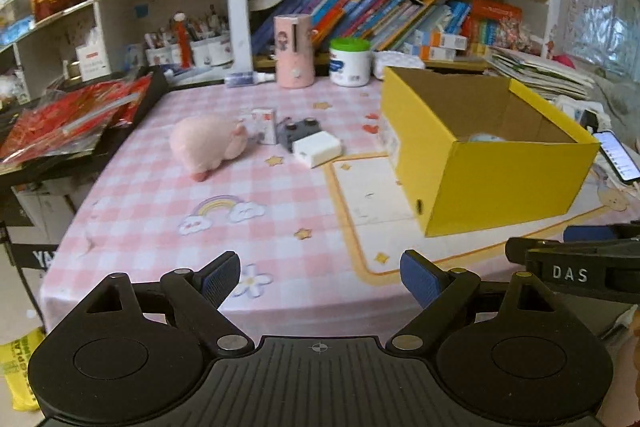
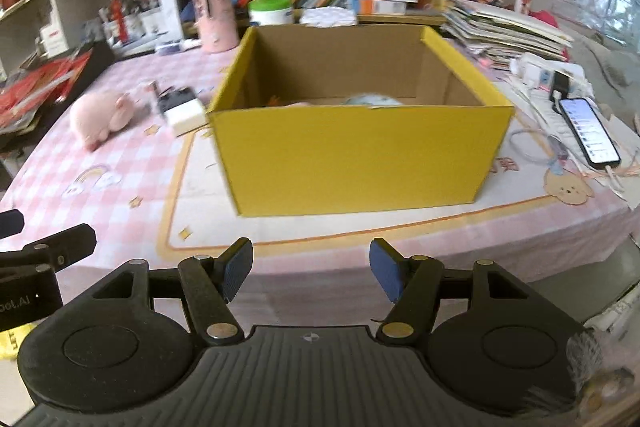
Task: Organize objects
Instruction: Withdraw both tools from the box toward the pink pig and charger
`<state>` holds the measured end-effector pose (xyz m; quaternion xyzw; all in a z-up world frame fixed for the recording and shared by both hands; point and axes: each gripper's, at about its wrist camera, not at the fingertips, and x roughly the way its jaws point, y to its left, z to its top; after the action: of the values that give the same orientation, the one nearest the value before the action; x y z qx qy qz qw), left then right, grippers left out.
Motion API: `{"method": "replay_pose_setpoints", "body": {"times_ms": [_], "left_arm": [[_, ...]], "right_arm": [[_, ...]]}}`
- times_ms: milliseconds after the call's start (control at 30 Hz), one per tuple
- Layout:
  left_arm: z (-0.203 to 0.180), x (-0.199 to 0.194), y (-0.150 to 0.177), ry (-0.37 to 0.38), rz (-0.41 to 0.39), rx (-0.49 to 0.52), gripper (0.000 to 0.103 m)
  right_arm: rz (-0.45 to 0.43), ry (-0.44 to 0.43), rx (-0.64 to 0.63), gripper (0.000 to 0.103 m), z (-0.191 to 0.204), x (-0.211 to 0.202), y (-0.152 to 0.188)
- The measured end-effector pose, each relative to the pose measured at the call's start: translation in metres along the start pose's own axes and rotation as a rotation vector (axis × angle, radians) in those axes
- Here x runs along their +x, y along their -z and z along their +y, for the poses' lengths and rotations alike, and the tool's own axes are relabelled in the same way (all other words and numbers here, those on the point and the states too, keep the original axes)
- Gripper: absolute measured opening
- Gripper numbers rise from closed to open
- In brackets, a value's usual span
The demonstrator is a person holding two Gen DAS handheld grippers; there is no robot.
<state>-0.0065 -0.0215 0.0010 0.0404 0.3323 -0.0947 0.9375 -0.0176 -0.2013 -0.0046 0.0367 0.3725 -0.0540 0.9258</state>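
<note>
An open yellow cardboard box (image 1: 508, 179) (image 2: 360, 155) stands on the pink checked tablecloth; something pale blue and something pink lie inside it (image 2: 372, 100). Left of the box lie a pink plush pig (image 1: 206, 145) (image 2: 100, 117), a small white carton (image 1: 265, 126), a dark grey object (image 1: 298, 131) and a white block (image 1: 317, 148) (image 2: 185, 115). My left gripper (image 1: 320, 277) is open and empty, near the table's front edge. My right gripper (image 2: 311, 271) is open and empty, in front of the box.
A pink cylinder (image 1: 293, 51) and a green-lidded white jar (image 1: 350, 62) stand at the table's back. Bookshelves rise behind. Red packets on a black tray (image 1: 72, 123) sit at left. A lit phone (image 2: 588, 131) and stacked papers (image 2: 504, 31) lie right of the box.
</note>
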Motion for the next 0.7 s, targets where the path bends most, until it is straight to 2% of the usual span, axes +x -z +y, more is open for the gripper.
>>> {"method": "replay_pose_setpoints", "body": {"times_ms": [133,333,700], "left_arm": [[0.018,-0.008,0.006,-0.028,0.007,-0.027,0.089],[0.039,-0.016,0.017,-0.064,0.024,-0.040,0.089],[0.073,-0.031,0.027,-0.110,0.010,-0.070,0.090]], "right_arm": [[-0.018,-0.025,-0.013,0.063,0.016,-0.002,0.002],[0.003,-0.070,-0.028,0.063,0.041,-0.003,0.010],[-0.003,-0.121,-0.062,0.066,0.083,-0.009,0.013]]}}
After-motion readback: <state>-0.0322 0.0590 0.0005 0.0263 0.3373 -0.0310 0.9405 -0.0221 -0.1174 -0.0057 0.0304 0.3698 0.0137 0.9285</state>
